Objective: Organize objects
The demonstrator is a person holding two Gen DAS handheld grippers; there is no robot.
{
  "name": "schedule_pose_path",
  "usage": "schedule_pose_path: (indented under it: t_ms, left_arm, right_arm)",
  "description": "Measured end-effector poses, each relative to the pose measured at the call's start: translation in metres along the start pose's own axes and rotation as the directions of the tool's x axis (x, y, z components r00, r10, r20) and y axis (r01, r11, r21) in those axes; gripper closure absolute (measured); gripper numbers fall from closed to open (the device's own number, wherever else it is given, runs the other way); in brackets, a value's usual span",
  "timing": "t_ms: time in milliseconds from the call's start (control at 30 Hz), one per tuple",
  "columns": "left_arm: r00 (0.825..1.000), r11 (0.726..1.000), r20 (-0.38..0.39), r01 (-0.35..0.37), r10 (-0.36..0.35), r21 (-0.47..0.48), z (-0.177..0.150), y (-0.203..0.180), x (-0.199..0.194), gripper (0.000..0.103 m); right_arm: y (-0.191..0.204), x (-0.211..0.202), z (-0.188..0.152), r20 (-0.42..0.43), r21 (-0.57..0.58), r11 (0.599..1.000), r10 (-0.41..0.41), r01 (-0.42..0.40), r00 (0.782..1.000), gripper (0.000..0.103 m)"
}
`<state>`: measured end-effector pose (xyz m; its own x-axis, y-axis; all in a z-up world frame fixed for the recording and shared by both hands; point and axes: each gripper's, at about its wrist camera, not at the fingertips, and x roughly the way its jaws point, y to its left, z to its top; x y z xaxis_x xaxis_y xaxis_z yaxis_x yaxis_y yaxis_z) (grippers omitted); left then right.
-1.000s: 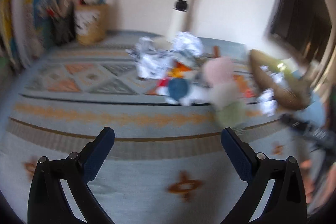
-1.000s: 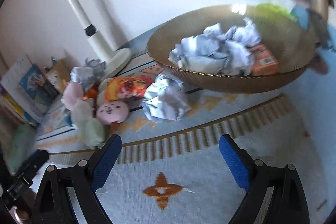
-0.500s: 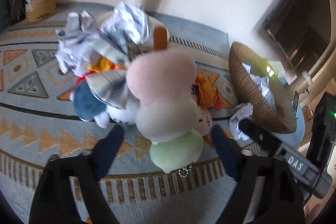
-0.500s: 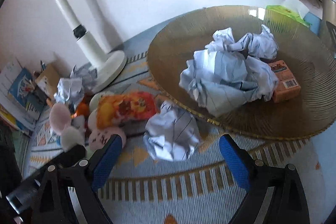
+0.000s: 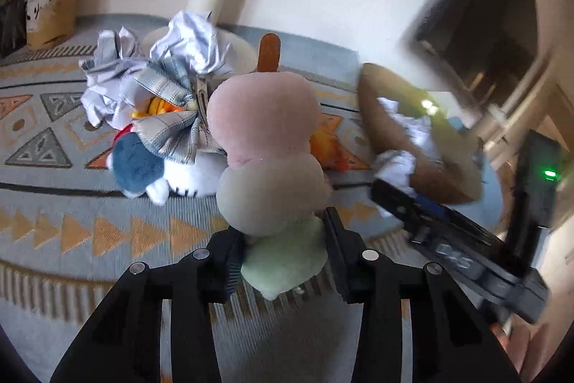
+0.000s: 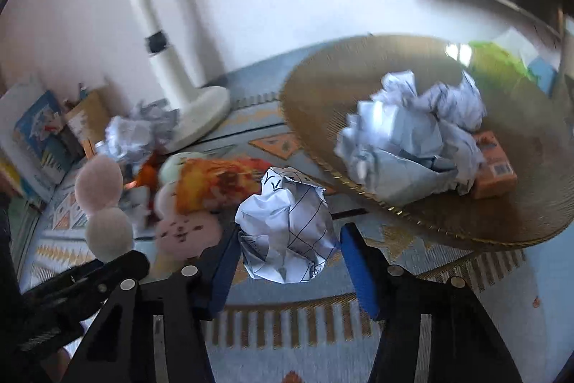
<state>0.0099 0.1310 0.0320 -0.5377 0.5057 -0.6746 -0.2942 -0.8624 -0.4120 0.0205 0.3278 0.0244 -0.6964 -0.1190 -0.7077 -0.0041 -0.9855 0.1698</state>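
Observation:
My left gripper (image 5: 283, 257) is shut on the green end of a plush skewer toy (image 5: 267, 146) with pink, beige and green balls; the toy also shows in the right wrist view (image 6: 102, 203). My right gripper (image 6: 287, 261) has closed in around a crumpled paper ball (image 6: 287, 232), its blue pads at the ball's sides. Behind it stands a woven basket (image 6: 323, 88) holding more crumpled paper (image 6: 405, 139) and an orange box (image 6: 493, 167).
A pile on the patterned rug (image 5: 71, 232): a blue-and-white plush (image 5: 143, 167), a plaid bow (image 5: 172, 117), crumpled paper (image 5: 186, 38), an orange snack bag (image 6: 219, 182), a pink plush face (image 6: 186, 232). A white fan stand (image 6: 186, 103) is behind. A paper pen holder (image 5: 50, 9) stands far left.
Both grippers moved forward and closed. The left one went from open to shut on the plush skewer. The right one came down over the loose paper ball and narrowed around it.

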Motion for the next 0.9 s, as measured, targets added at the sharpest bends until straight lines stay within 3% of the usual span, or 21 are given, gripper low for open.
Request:
schedule_pose_path:
  t_ms: [133, 267, 400, 500, 600, 633, 667, 700, 767, 900]
  left_arm:
    - [0.999, 1.000, -0.043, 0.018, -0.017, 0.020, -0.018, 0.008, -0.046, 0.065]
    - [0.980, 0.998, -0.196, 0.033, -0.045, -0.062, -0.041, 0.044, -0.073, 0.065]
    - [0.970, 0.998, -0.244, -0.037, 0.026, -0.041, -0.054, 0.061, -0.076, 0.064]
    - [0.974, 0.992, -0.197, -0.118, 0.109, -0.035, -0.055, 0.068, -0.075, 0.057]
    - [0.977, 0.992, -0.176, -0.125, 0.118, -0.033, -0.058, 0.072, -0.080, 0.052]
    - [0.976, 0.990, -0.170, -0.142, 0.135, -0.027, -0.059, 0.071, -0.081, 0.043]
    - [0.974, 0.985, -0.158, -0.169, 0.164, -0.018, -0.060, 0.070, -0.083, 0.027]
    - [0.967, 0.975, -0.129, -0.224, 0.220, -0.012, -0.057, 0.069, -0.081, 0.023]
    - [0.948, 0.951, -0.074, -0.310, 0.309, -0.007, -0.058, 0.069, -0.089, 0.022]
    - [0.951, 0.953, -0.068, -0.302, 0.301, -0.005, -0.055, 0.061, -0.084, 0.022]
  right_arm:
    - [0.010, -0.024, -0.019, -0.014, -0.059, 0.998, 0.001, -0.002, 1.000, 0.048]
    - [0.008, -0.046, -0.041, -0.019, -0.082, 0.996, 0.022, -0.024, 1.000, 0.047]
    - [0.011, -0.040, -0.050, -0.024, -0.114, 0.992, -0.065, 0.062, 0.998, 0.047]
    - [0.012, -0.040, -0.048, 0.002, -0.117, 0.991, -0.061, 0.061, 0.998, 0.046]
    - [0.008, -0.031, -0.048, -0.052, -0.101, 0.994, -0.050, 0.045, 0.997, 0.044]
    - [0.006, -0.029, -0.047, -0.063, -0.089, 0.995, -0.046, 0.040, 0.997, 0.043]
    - [0.004, -0.028, -0.047, -0.070, -0.081, 0.996, -0.044, 0.038, 0.997, 0.040]
    - [0.003, -0.026, -0.047, -0.079, -0.075, 0.996, -0.044, 0.038, 0.996, 0.038]
    - [0.002, -0.024, -0.047, -0.094, -0.068, 0.996, -0.056, 0.050, 0.994, 0.035]
    - [0.007, -0.021, -0.047, -0.104, -0.089, 0.994, -0.077, 0.068, 0.992, 0.035]
